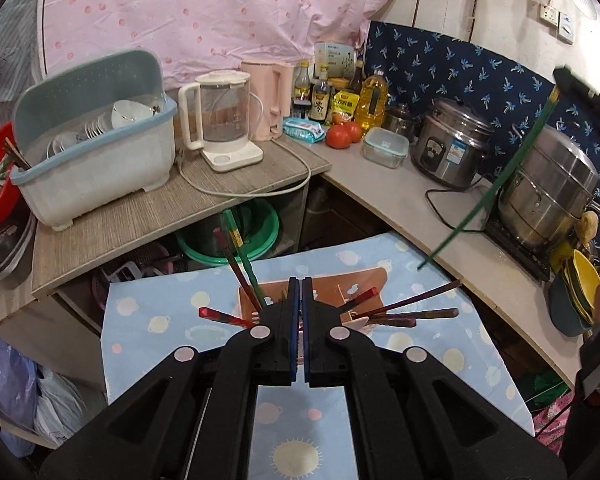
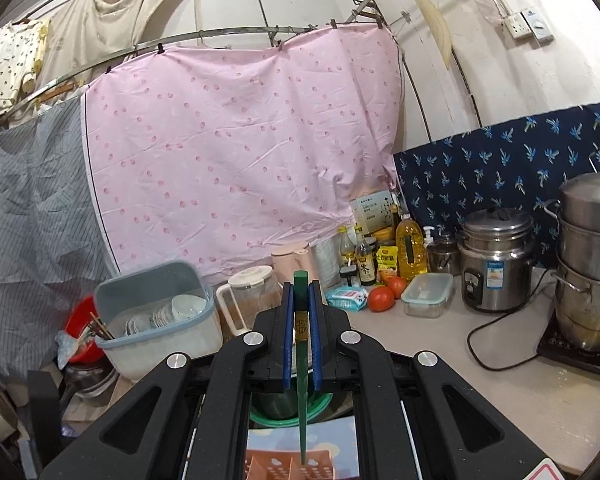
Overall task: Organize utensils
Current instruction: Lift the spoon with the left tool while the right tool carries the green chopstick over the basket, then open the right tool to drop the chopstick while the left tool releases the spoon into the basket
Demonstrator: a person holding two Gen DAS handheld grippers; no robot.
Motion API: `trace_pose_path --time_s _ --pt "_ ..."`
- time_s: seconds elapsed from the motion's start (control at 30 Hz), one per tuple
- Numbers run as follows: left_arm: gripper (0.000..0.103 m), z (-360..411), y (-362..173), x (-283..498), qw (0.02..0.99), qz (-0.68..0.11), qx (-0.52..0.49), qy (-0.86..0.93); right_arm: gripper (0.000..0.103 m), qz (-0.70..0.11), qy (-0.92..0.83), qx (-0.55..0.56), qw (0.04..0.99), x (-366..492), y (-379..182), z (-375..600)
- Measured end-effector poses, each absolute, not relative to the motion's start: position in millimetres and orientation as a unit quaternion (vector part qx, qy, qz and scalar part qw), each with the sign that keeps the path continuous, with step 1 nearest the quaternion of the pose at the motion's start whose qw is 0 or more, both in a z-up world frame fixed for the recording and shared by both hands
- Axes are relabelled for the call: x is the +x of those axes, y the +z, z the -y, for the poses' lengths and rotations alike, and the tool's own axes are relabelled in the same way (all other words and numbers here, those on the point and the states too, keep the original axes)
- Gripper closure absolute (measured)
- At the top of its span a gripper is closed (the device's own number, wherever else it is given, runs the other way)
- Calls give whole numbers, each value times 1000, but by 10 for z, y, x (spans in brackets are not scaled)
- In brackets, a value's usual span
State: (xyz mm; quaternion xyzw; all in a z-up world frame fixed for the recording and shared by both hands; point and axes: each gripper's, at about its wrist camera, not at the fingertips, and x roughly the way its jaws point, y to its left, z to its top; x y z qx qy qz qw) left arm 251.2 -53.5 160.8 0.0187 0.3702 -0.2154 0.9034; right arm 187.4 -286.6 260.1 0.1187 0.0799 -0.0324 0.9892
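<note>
My left gripper (image 1: 301, 284) is shut and empty, hovering just above a pink utensil holder (image 1: 364, 282) on a blue patterned cloth (image 1: 172, 316). Several red and dark chopsticks (image 1: 412, 302) and a pale spoon (image 1: 358, 323) stick out of the holder. My right gripper (image 2: 302, 292) is shut on a green chopstick (image 2: 301, 392), held upright, its thin tip down over the pink holder (image 2: 288, 466). The same green chopstick (image 1: 496, 184) shows slanting at the right of the left wrist view, above the cloth.
A blue-grey dish rack (image 1: 96, 152) with bowls and chopsticks stands on a wooden shelf. A white kettle (image 1: 220, 128), bottles, tomatoes (image 1: 342, 134), a rice cooker (image 1: 452, 144) and a steel pot (image 1: 548, 196) line the counter. Green basins (image 1: 236, 240) sit below.
</note>
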Motion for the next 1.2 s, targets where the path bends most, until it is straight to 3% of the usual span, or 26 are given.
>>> trace_pose_path --time_s 0.6,0.7,0.77,1.2 --pt "101 677 1259 2839 895 -402 12 -191 94 -183 -15 82 980 2402 1843 2535" --pt "87 678 1259 2831 899 -398 13 -182 79 -180 -18 83 980 2371 1829 2527" --pt "66 661 1272 2827 902 -394 11 -176 76 -178 -17 83 980 2345 1834 2523" --pt "66 663 1389 2611 910 -377 19 -170 76 -189 -7 84 978 2072 1779 2467"
